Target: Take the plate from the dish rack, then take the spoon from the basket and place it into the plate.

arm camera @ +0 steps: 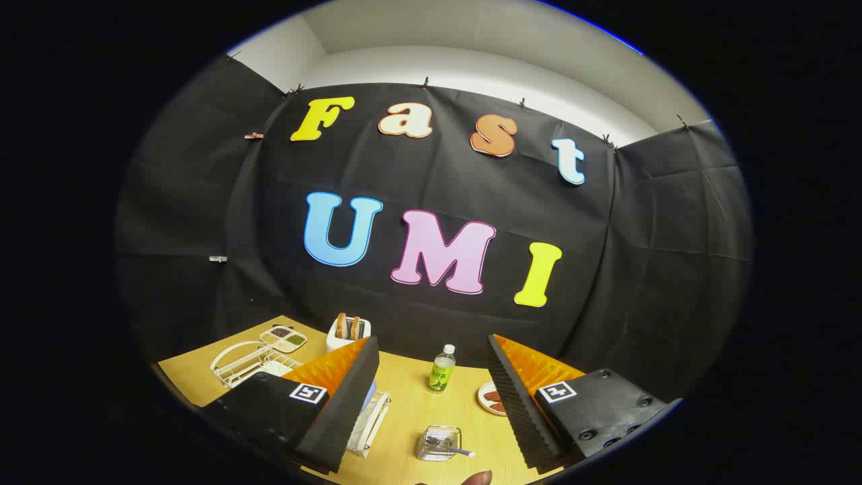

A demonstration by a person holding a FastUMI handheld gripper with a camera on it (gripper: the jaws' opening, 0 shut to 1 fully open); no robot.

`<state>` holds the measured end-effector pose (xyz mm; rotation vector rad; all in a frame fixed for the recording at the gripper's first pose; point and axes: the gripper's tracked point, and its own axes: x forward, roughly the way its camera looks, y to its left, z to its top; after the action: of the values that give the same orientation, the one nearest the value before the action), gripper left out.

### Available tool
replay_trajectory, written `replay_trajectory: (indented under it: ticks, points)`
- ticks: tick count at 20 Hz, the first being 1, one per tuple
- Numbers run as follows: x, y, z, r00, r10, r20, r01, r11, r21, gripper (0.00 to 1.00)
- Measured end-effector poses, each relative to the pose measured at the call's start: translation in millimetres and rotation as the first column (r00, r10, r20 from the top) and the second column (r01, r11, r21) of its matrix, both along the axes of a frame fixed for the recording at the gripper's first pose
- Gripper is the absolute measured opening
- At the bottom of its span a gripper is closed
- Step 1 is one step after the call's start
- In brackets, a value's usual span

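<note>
My jaws (431,397) were spread wide w/ nothing between. The plate in the dish rack (369,421) sat low, just beside my left finger, basket (439,443) w/ spoon (452,448) ahead between them on the tabletop (411,391).

The gripper (431,397) is held above the table (411,404), tipped so that it looks across the booth more than down. Its two fingers (347,397) stand wide apart, with a broad gap between them, and nothing is held or touched by either one. The ribbed inner faces of the fingers turn toward each other across the gap. Each finger carries a small square marker on its upper side. At the near edge, just below the gap, a fingertip (477,478) of the person's hand pokes into view.
</note>
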<state>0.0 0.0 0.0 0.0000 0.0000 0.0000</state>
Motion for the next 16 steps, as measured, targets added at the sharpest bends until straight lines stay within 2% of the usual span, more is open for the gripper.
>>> replay_trajectory:
  ticks: [16]
  points:
    - [10.4, 20.9, -10.0, 0.999, 0.03, -0.043, -0.03, 1.0, -0.005, 0.98]
